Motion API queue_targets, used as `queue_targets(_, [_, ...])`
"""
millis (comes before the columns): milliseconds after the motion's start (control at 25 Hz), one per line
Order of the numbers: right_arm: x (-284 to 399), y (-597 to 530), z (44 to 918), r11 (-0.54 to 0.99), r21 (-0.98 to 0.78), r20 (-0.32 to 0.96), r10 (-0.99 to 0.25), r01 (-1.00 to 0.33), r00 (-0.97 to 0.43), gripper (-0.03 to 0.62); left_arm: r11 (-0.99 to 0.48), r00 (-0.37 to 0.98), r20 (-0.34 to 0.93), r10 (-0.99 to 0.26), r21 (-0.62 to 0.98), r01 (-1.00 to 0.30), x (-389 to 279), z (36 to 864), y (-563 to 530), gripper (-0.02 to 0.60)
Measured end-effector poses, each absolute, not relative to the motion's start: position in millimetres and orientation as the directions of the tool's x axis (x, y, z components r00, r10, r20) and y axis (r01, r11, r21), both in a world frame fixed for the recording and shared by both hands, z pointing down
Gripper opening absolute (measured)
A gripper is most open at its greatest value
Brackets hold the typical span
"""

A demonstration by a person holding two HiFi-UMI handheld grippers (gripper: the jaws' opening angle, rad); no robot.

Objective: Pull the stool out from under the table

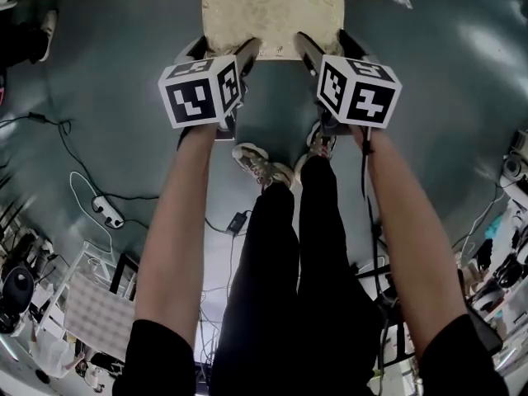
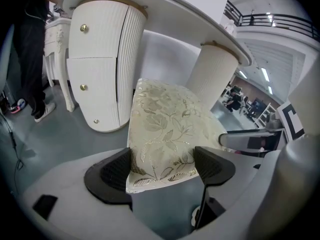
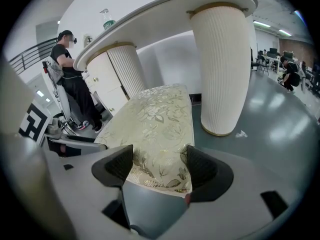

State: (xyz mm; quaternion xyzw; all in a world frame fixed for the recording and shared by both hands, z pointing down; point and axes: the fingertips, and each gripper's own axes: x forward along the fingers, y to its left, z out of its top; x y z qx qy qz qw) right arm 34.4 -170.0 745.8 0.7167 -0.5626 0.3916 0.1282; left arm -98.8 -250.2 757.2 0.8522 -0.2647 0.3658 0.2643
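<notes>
Both arms out, I hold the stool (image 1: 272, 11) by its 2 near corners. The left gripper (image 2: 164, 166) and the right gripper (image 3: 159, 166) each stand spread wide, pads pinching the floral cushion, 1 jaw at the seat's side and 1 on its front edge. The matched hold looks meant to keep the pull straight, so the seat does not swing into the fluted pedestals (image 3: 220, 69) flanking it. The stool's far end sits beneath the white tabletop (image 2: 165, 14), its near end toward my feet on the grey floor (image 1: 124, 73); the drag back is, by my reading, the step in hand
</notes>
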Motion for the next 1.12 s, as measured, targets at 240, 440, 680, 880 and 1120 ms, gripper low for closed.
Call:
queue_targets(240, [22, -150, 748, -0.325, -0.256, 0.721, -0.691, -0.910, 0.044, 0.311, -0.713, 0.578, 0.777, -0.250, 0.256, -0.653, -112, 759, -231, 0.411])
queue_targets(440, [1, -127, 747, -0.342, -0.262, 0.736, -0.676, -0.902, 0.042, 0.311, -0.719, 0.568, 0.791, -0.227, 0.257, -0.646, -132, 758, -211, 0.411])
queue_targets(680, [-1, -120, 746, -0.349, -0.262, 0.747, -0.664, -0.900, 0.040, 0.311, -0.704, 0.574, 0.780, -0.250, 0.260, -0.661, -135, 756, -206, 0.411])
queue_targets(880, [-2, -123, 749, -0.348, -0.261, 0.758, -0.652, -0.900, 0.032, 0.311, -0.703, 0.567, 0.791, -0.228, 0.269, -0.658, -136, 760, -208, 0.411])
queue_targets(1120, [-3, -125, 750, -0.346, -0.255, 0.776, -0.631, -0.903, 0.023, 0.311, -0.704, 0.556, 0.806, -0.201, 0.276, -0.655, -136, 760, -209, 0.411])
